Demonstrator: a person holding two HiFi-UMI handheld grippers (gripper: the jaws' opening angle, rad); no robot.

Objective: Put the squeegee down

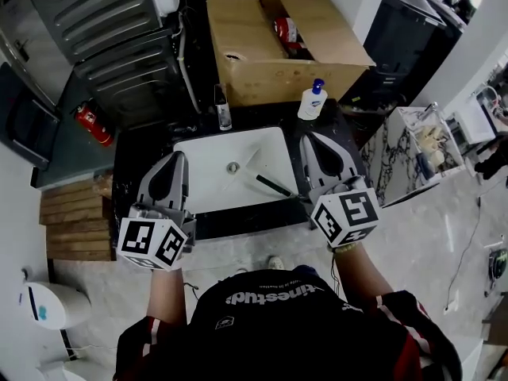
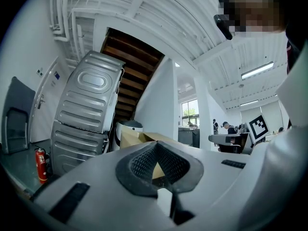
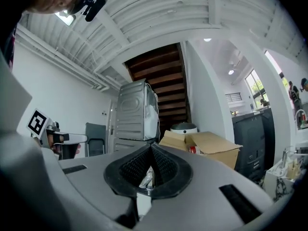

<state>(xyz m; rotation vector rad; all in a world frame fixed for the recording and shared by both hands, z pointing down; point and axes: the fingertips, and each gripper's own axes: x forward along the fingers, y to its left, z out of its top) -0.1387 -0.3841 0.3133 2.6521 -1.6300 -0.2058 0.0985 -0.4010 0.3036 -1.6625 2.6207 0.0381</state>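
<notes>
Squeegee with a black handle and a pale blade [image 1: 274, 186] lies loose in the white rectangular sink basin [image 1: 205, 151] at the centre of the head view. Its handle points toward the lower right and its blade slants toward the round metal drain [image 1: 232, 167]. Neither gripper touches it.

The left gripper [image 1: 179, 159] is at the left edge of the basin, over the black counter [image 1: 141, 155]. Its jaws are closed together with nothing between them, and the left gripper view shows the ribbed pads of this gripper [image 2: 156, 146] meeting at a point. The right gripper [image 1: 309, 140] is at the right edge of the basin, just right of the squeegee handle's end. Its jaws are also fully closed and empty, as the right gripper view confirms [image 3: 151, 148]. Each gripper carries a cube with black and white square markers at the end nearer the person.

Behind the sink, at top centre, stands an open brown cardboard box [image 1: 278, 74]. A white plastic bottle with a blue cap [image 1: 313, 101] stands in front of it, on the right, and a small dark bottle [image 1: 223, 108] on the left. At upper left are ribbed grey metal casings [image 1: 119, 30], with a red fire extinguisher [image 1: 94, 125] lying below them.
</notes>
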